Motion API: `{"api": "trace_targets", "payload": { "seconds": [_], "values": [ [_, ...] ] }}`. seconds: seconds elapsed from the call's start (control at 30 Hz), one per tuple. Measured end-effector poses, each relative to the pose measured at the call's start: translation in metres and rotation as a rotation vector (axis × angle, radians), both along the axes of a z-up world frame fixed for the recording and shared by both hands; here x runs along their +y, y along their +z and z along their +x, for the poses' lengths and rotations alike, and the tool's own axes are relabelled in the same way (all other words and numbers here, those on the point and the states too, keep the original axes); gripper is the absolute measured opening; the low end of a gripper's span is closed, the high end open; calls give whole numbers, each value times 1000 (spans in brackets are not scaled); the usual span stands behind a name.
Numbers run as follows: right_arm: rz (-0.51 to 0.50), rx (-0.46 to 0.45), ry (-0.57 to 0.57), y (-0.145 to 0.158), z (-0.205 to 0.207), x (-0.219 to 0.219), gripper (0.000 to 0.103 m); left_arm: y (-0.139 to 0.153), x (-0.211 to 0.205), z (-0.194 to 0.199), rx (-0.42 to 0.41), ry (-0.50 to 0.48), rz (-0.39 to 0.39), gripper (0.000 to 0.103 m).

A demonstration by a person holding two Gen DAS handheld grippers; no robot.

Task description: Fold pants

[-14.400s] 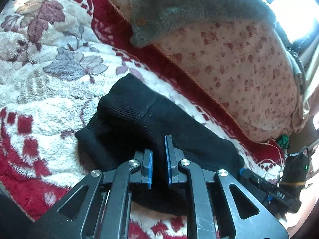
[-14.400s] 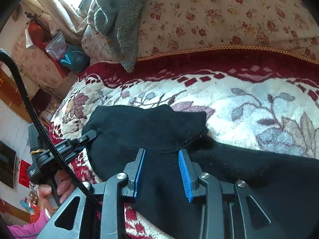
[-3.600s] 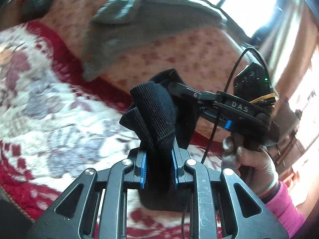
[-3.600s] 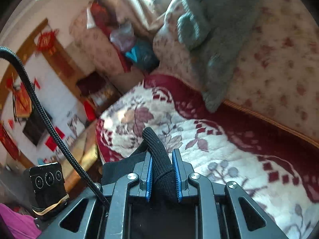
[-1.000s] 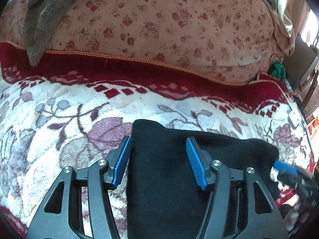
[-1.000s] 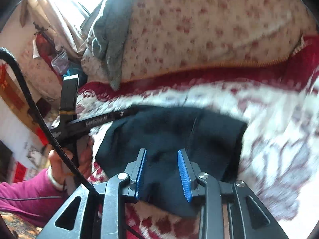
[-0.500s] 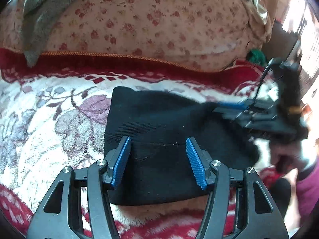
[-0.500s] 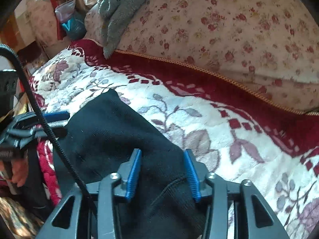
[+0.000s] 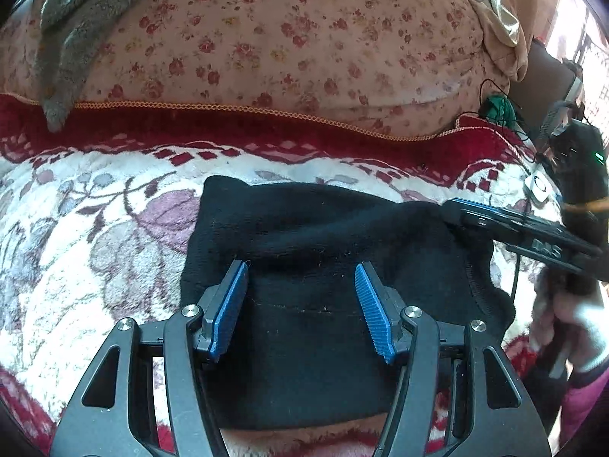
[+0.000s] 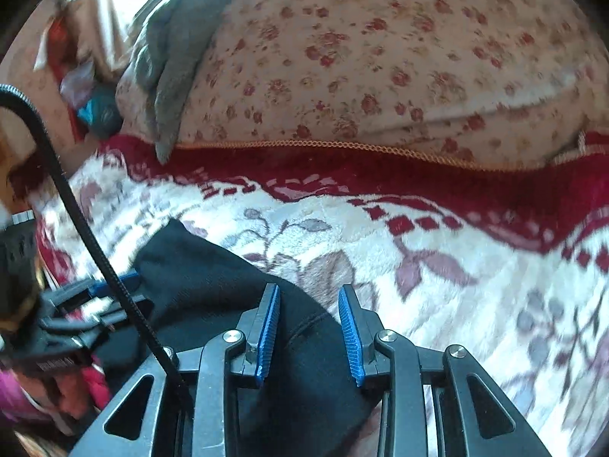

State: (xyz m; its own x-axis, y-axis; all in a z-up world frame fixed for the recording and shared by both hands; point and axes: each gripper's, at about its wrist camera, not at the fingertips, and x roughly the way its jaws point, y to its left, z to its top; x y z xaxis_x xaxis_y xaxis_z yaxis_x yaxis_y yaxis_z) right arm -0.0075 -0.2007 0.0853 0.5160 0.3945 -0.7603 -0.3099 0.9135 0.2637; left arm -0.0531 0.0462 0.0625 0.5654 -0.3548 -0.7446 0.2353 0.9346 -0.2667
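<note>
Both grippers are now standing apart: the left gripper (image 9: 300, 297) and right gripper (image 10: 308, 327) are releasing the pants (image 9: 323, 236), lying folded at 12 o'clock, so folding looks nearly finished.

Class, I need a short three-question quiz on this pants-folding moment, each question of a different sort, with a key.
1. True or false: the left gripper is shut on the black pants.
2. The pants lie on: A) a bare wooden table, B) a floral blanket, C) a grey towel.
3. Fill in: the right gripper hangs over the pants with jaws ____.

Key: 1 false, its jaws stand apart and hold nothing; 2 B; 3 open.
</note>
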Motion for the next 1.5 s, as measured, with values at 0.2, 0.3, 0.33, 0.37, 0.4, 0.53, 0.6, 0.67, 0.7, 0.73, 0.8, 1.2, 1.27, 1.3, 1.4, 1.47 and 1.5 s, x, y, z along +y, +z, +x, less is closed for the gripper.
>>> {"api": "trace_targets", "payload": {
  "seconds": [0.2,0.3,0.33,0.37,0.4,0.53,0.6,0.67,0.7,0.73,0.8,1.2,1.27,1.3,1.4,1.47,1.5],
  "values": [
    [52,-63,-17,25,-39,20,34,13,13,-6,12,65,15,58],
    [92,-85,-32,31,-58,30,41,19,17,-13,-3,79,31,58],
    [102,-88,-33,31,-63,33,41,20,18,-16,-9,83,41,58],
    [111,-91,-35,31,-67,35,41,21,19,-18,-14,88,52,58],
    [120,-92,-34,31,-71,38,41,21,20,-20,-18,92,59,58],
    [128,-65,-53,25,-80,42,41,22,22,-27,-24,106,77,58],
    [145,-45,-62,20,-83,40,41,22,22,-30,-30,109,90,58],
    [137,-38,-73,18,-85,39,41,23,23,-33,-39,115,103,58],
    [128,-39,-79,18,-87,38,42,23,23,-33,-42,117,111,58],
    [126,-39,-83,18,-87,37,44,23,23,-34,-43,120,120,58],
    [124,-41,-112,18,-88,32,49,21,25,-34,-40,121,123,58],
    [230,86,-215,-17,-69,-26,69,1,37,-16,47,121,101,59],
    [259,114,-229,-26,-65,-31,70,-2,38,-13,58,121,96,59],
    [276,122,-236,-30,-65,-33,70,-5,40,-11,65,121,94,59],
    [341,144,-234,-38,-62,-40,71,-9,44,-5,78,124,83,59],
    [382,156,-224,-43,-61,-42,73,-12,46,-1,86,124,70,62],
    [397,168,-223,-47,-59,-43,73,-13,47,1,85,126,68,63]
  ]
}}
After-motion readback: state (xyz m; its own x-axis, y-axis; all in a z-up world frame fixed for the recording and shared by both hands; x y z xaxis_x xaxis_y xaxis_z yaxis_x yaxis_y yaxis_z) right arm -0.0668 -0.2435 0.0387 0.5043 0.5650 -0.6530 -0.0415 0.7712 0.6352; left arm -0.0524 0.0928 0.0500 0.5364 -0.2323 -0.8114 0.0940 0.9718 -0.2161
